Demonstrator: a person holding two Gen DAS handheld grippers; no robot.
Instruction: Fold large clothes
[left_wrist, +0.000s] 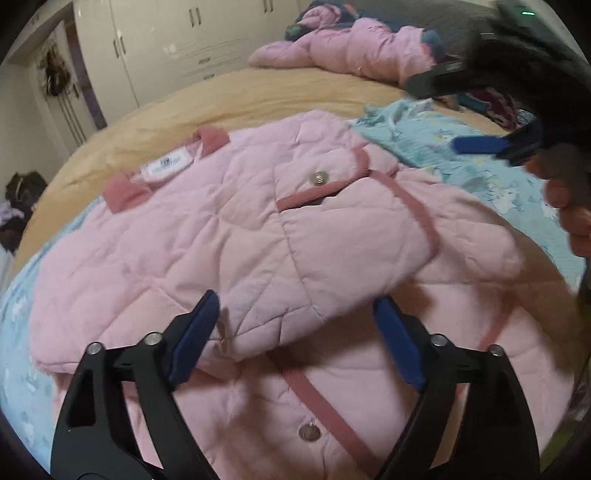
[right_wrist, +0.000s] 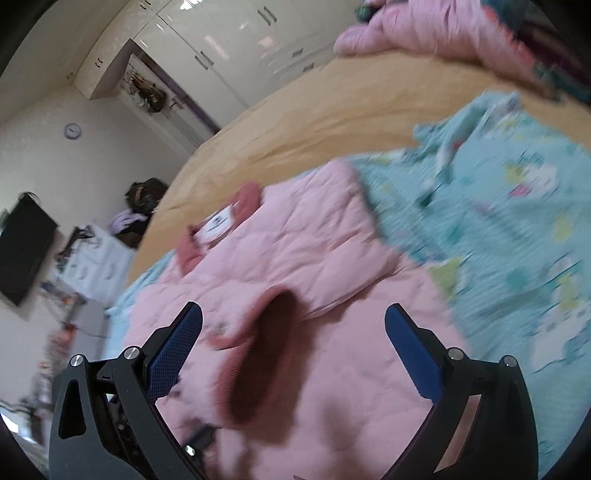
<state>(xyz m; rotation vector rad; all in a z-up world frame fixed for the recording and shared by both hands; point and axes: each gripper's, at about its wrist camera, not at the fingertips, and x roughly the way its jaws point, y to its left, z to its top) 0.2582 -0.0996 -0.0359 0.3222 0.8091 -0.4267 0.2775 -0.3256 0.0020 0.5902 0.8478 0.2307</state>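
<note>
A pink quilted jacket (left_wrist: 229, 236) with dark pink trim and snap buttons lies on the bed, one sleeve folded across its front. It also shows in the right wrist view (right_wrist: 306, 251), blurred, with its dark pink cuff opening (right_wrist: 266, 350) nearest the camera. My left gripper (left_wrist: 295, 332) is open and empty, its blue pads on either side of the folded sleeve's end. My right gripper (right_wrist: 295, 343) is open and empty above the cuff. It also shows in the left wrist view (left_wrist: 476, 122) at the upper right, blurred.
The jacket lies on a teal patterned blanket (left_wrist: 461, 158) over a tan bedspread (left_wrist: 192, 107). Another pink quilted garment (left_wrist: 343, 48) lies heaped at the far side. White wardrobes (left_wrist: 155, 40) stand beyond the bed. A dark TV (right_wrist: 22, 251) hangs on the left wall.
</note>
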